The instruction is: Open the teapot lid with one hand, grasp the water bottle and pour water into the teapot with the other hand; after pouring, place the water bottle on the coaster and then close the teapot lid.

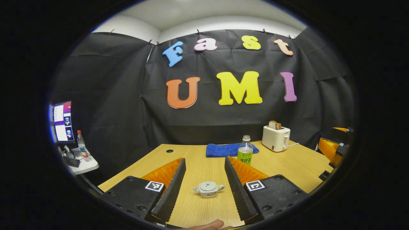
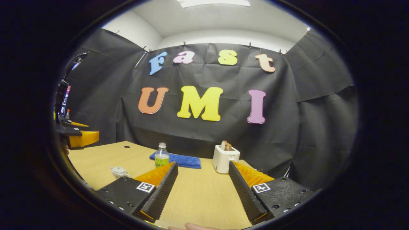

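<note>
In the left gripper view the left gripper [image 1: 204,179] is held above the wooden table [image 1: 287,166] with its fingers spread wide and nothing between them. The teapot [image 1: 208,189] stands on the table just ahead, framed by the gap, lid on. Farther back stands the water bottle [image 1: 245,150], in front of a blue cloth [image 1: 220,149]; a toaster [image 1: 276,138] with bread sits to their right. In the right gripper view the right gripper [image 2: 202,180] is also wide open and empty over bare table, the teapot and bottle off to its left
</note>
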The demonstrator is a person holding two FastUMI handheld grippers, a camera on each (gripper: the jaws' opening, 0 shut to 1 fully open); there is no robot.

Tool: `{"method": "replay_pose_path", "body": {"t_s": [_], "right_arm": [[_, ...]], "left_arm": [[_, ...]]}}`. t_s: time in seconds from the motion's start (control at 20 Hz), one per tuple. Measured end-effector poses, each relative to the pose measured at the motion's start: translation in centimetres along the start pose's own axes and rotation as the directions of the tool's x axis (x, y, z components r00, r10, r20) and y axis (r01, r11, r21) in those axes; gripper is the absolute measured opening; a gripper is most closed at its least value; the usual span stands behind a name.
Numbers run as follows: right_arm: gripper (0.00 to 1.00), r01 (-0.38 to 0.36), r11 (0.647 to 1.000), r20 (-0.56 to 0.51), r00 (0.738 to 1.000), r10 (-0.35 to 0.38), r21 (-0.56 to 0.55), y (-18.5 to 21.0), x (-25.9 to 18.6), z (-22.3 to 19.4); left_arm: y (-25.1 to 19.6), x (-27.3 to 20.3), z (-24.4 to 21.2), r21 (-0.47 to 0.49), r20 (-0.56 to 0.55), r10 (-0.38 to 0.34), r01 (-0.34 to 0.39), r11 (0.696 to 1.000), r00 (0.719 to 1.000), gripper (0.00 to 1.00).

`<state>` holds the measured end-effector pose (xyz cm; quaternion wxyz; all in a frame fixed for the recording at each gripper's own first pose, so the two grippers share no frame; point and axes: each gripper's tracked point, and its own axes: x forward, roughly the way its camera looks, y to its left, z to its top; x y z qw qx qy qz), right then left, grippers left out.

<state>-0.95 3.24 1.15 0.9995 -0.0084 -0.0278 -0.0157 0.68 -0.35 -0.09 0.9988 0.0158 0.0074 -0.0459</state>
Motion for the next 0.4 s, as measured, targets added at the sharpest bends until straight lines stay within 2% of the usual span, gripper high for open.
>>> {"method": "replay_pose_path", "body": {"t_s": [0.1, 0.15, 0.4], "right_arm": [[0.95, 0.001, 1.0, -0.005, 1.0, -0.001, 0.004, -0.17, 0.24, -0.1], [0.92, 0.003, 1.0, -0.006, 1.0, -0.003, 0.007, -0.27, 0.24, -0.13], [0.95, 0.009, 1.0, -0.012, 1.0, -0.009, 0.018, -0.47, 0.45, -0.33]], "left_arm": [[-0.13, -0.01, 0.03, 0.002, 0.003, -0.005, 0.005, 1.0, 1.0, 0.77], [-0.23, 0.01, 0.04, 0.002, 0.003, -0.007, 0.007, 1.0, 1.0, 0.78], [-0.32, 0.17, -0.13, 0.003, 0.003, -0.003, 0.003, 1.0, 1.0, 0.78]]}}
